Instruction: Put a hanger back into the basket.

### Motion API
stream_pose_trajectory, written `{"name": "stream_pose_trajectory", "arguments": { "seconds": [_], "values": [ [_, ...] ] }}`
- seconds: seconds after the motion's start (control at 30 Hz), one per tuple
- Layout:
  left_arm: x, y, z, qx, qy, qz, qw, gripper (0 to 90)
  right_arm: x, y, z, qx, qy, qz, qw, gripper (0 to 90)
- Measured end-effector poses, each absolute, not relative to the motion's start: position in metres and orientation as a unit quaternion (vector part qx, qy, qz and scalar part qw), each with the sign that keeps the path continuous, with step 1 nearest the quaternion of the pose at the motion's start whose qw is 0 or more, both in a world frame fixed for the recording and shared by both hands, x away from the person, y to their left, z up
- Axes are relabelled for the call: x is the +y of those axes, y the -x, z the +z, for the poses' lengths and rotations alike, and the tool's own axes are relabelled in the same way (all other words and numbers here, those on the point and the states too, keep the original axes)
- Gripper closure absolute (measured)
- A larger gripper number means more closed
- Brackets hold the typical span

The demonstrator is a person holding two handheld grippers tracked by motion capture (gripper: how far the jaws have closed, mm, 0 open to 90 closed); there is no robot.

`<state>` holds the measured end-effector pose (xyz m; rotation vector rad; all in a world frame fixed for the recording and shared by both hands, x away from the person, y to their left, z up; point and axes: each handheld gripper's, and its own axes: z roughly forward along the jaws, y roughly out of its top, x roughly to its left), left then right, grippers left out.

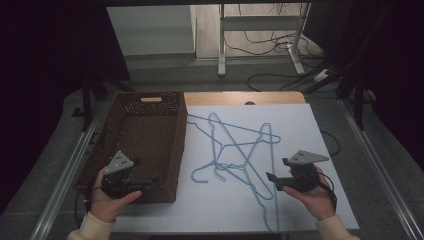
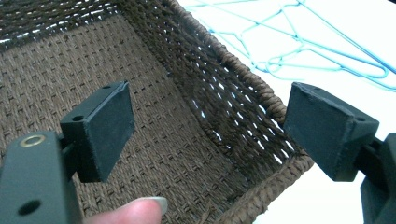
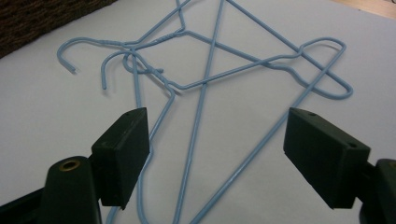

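Several light-blue wire hangers [image 1: 235,150] lie tangled on the white table top [image 1: 300,130], their hooks pointing toward the basket. A dark brown wicker basket [image 1: 172,145] stands at the left. My left gripper [image 1: 152,179] hovers over the basket's near right corner, open, with nothing between its jaws; the left gripper view looks into the basket [image 2: 243,79] with the hangers [image 2: 303,46] beyond its rim. My right gripper [image 1: 270,177] is open just right of the hangers; in the right gripper view the hanger wires [image 3: 205,93] run between its spread jaws.
The basket [image 3: 37,18] shows as a dark corner in the right gripper view. A strip of wooden table edge [image 1: 240,97] lies behind the white top. Metal rails [image 1: 380,170] flank the table. A desk frame and cables [image 1: 265,45] stand on the floor beyond.
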<state>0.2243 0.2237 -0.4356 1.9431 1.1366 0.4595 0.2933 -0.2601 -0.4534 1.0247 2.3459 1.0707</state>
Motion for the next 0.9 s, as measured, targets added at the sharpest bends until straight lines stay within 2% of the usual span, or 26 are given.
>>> {"name": "stream_pose_trajectory", "arguments": {
  "seconds": [0.9],
  "values": [
    [0.219,-0.221,-0.433,0.444,-0.778,0.178,0.407,16.3,-0.185,-0.347,-0.448,0.890,-0.298,0.310,0.151,30.1]
  ]
}}
